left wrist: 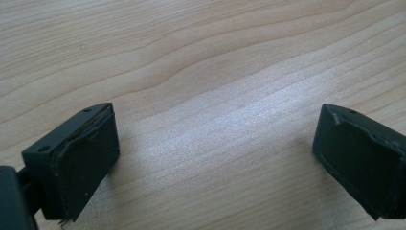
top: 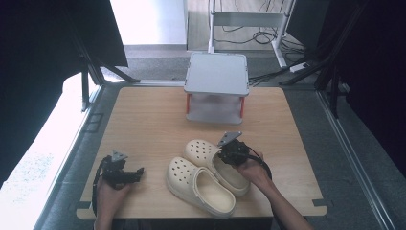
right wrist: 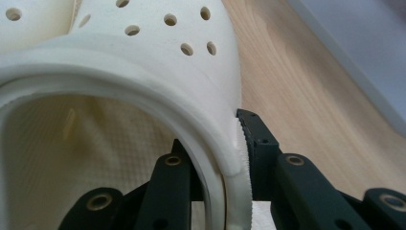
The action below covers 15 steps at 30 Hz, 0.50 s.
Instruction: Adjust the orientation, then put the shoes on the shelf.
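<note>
Left gripper point(top: 139, 171) sits at lower left of the high view, held low over the wooden surface point(top: 143, 120), jaws spread wide with nothing between them. In the left gripper view its two black pads point(left wrist: 91, 153) stand far apart at the frame's lower corners, bare wood grain between.

Centre of the high view: two cream clogs side by side, toes toward upper left. The nearer clog point(top: 198, 187) lies lower centre, untouched. The far clog point(top: 210, 160) lies just right of it; the two look to be touching along their sides.

Right gripper point(top: 223, 154) is right of centre, on the far clog's opening. Right gripper view: jaws clamped on the clog's collar rim point(right wrist: 225, 158), one jaw inside the shoe, the other outside against the wall. Perforated toe cap fills the top of that frame, wood surface to the right.

Upper centre of the high view: a grey flat-topped stand point(top: 217, 74) with red legs at the far edge of the surface, well apart from the clogs.
</note>
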Available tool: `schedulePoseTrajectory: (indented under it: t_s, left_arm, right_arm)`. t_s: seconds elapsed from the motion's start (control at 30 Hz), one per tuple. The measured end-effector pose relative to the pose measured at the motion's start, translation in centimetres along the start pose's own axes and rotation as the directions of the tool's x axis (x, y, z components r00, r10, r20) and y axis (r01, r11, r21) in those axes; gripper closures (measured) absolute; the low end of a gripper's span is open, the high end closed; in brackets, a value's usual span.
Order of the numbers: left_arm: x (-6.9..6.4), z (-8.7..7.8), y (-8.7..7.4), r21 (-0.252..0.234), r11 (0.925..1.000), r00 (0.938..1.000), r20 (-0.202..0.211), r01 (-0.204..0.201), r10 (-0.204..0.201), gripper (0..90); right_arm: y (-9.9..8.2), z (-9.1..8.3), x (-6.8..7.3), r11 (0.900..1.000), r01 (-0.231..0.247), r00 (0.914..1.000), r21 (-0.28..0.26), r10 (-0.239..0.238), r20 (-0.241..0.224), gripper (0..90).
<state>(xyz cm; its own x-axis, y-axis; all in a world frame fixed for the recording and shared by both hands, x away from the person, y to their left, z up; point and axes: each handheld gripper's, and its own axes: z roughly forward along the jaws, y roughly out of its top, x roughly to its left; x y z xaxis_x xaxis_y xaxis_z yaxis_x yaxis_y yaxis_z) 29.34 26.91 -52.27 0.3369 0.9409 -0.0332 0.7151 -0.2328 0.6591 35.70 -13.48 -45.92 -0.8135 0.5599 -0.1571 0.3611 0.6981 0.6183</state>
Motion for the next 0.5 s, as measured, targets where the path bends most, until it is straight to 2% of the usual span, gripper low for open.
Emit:
schedulePoseTrajectory:
  t_s: [0.1, 0.13, 0.2, 0.27, 0.37, 0.5]
  left_arm:
    - [0.0, 0.0, 0.0, -0.001, 1.0, 1.0, 0.0, 0.002, -0.002, 2.0]
    - [0.0, 0.0, 0.0, -0.001, 1.0, 1.0, 0.0, 0.002, -0.002, 2.0]
    - [0.0, 0.0, 0.0, -0.002, 1.0, 1.0, 0.0, 0.002, -0.002, 2.0]
    - [0.0, 0.0, 0.0, -0.001, 1.0, 1.0, 0.0, 0.001, -0.001, 2.0]
    - [0.0, 0.0, 0.0, 0.0, 1.0, 1.0, 0.0, 0.0, 0.0, 2.0]
    - [0.0, 0.0, 0.0, 0.0, 1.0, 1.0, 0.0, 0.0, 0.0, 2.0]
  right_arm:
    - [-0.4, 0.3, -0.3, 0.9992, -0.04, 0.999, -0.003, 0.04, -0.02, 69.7]
    - [-0.4, 0.2, -0.6, 0.9979, -0.064, 0.997, -0.009, 0.063, -0.044, 66.9]
    - [-0.5, -0.2, -1.2, 0.9936, -0.107, 0.9896, -0.035, 0.104, -0.1, 55.4]
    - [-0.4, -0.8, -1.4, 0.9938, -0.102, 0.9901, -0.043, 0.098, -0.101, 45.0]
    - [-0.4, -2.1, -1.6, 0.9955, -0.083, 0.9903, -0.046, 0.077, -0.115, 38.0]
    - [-1.0, -3.5, -1.8, 0.9949, -0.09, 0.9881, -0.046, 0.083, -0.129, 31.6]
